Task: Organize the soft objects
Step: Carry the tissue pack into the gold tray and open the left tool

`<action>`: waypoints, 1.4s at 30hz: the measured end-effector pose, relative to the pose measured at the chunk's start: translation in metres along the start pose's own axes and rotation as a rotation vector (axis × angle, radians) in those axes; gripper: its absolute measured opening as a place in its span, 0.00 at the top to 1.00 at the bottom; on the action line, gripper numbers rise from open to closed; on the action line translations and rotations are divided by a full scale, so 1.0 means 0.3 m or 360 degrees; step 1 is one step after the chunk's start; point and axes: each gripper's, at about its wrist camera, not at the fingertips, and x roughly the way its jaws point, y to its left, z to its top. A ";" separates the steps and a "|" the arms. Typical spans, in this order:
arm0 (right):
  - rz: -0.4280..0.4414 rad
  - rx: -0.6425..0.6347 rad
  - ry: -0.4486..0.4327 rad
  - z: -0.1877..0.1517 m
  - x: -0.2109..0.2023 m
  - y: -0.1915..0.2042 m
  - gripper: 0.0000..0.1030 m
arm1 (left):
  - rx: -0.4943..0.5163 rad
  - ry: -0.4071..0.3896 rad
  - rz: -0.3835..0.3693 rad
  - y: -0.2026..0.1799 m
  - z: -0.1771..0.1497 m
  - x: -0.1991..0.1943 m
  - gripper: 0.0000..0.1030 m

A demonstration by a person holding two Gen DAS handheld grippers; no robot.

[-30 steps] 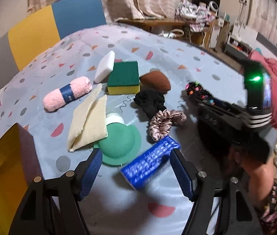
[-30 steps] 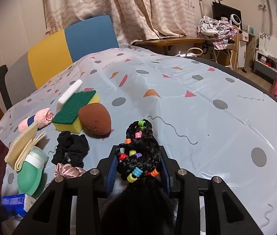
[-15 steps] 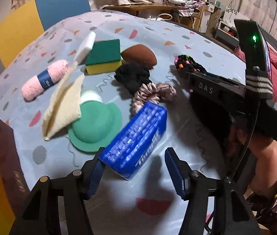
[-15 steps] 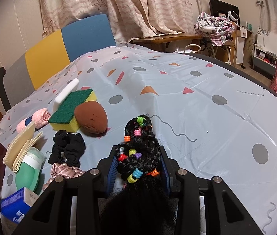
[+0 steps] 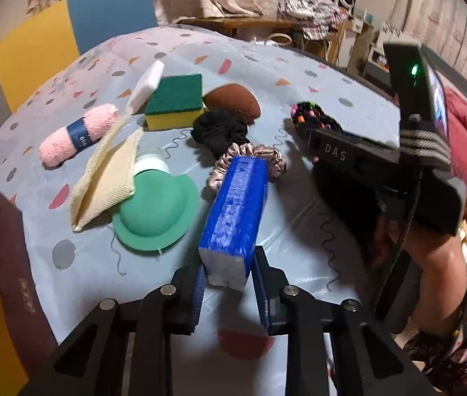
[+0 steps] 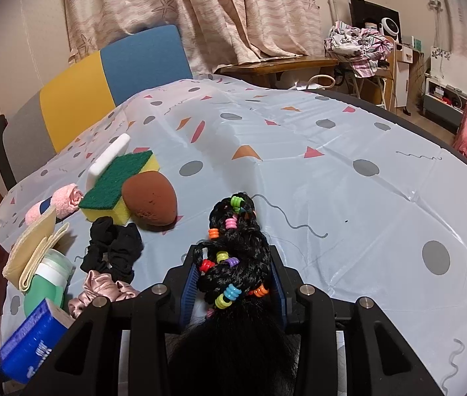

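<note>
On the patterned worktop [image 5: 299, 217], the left gripper [image 5: 228, 292] clamps the near end of the blue pack [image 5: 236, 211], which reaches toward a pink scrunchie [image 5: 250, 155], while the right gripper [image 6: 233, 283] grips a beaded black braid [image 6: 233, 247].

The left gripper [image 5: 228, 292] pointed steeply down, its blue pads clamped on the near end of a blue packet [image 5: 235, 213]. At two o'clock from it, the right gripper [image 6: 233, 292] angled downward, pinching a beaded black hairpiece [image 6: 233, 250], a bare forearm [image 5: 438, 283] behind it.
</note>
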 end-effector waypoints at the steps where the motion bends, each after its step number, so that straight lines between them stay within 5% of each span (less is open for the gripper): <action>1: 0.0000 0.0001 0.0000 0.000 0.000 0.000 0.62 | -0.0037 -0.0023 -0.0017 0.015 -0.008 -0.020 0.76; 9: -0.0028 -0.0031 0.0005 -0.001 0.000 0.009 0.62 | -0.0153 -0.0029 -0.0067 0.082 -0.079 -0.079 0.75; 12: -0.0037 -0.0040 0.0009 0.000 0.002 0.016 0.62 | -0.0164 0.0025 -0.0070 0.076 -0.090 -0.060 0.57; 17: -0.0039 -0.0041 0.0010 0.000 0.003 0.018 0.62 | -0.0146 -0.0004 0.0000 0.058 -0.056 -0.064 0.55; 21: -0.0038 -0.0041 0.0009 -0.001 0.003 0.017 0.62 | -0.0198 -0.0026 -0.0010 0.069 -0.009 -0.051 0.55; 24: -0.0042 -0.0044 0.0007 -0.001 0.002 0.018 0.62 | -0.0255 0.0013 -0.0050 0.088 -0.002 -0.028 0.75; 36: -0.0064 -0.0103 -0.0007 -0.009 -0.006 0.038 0.63 | -0.0468 -0.0198 -0.0121 0.223 -0.081 -0.244 0.76; 42: -0.0085 -0.0141 -0.0021 -0.008 -0.012 0.054 0.63 | -0.0591 -0.0288 -0.0066 0.372 -0.129 -0.364 0.76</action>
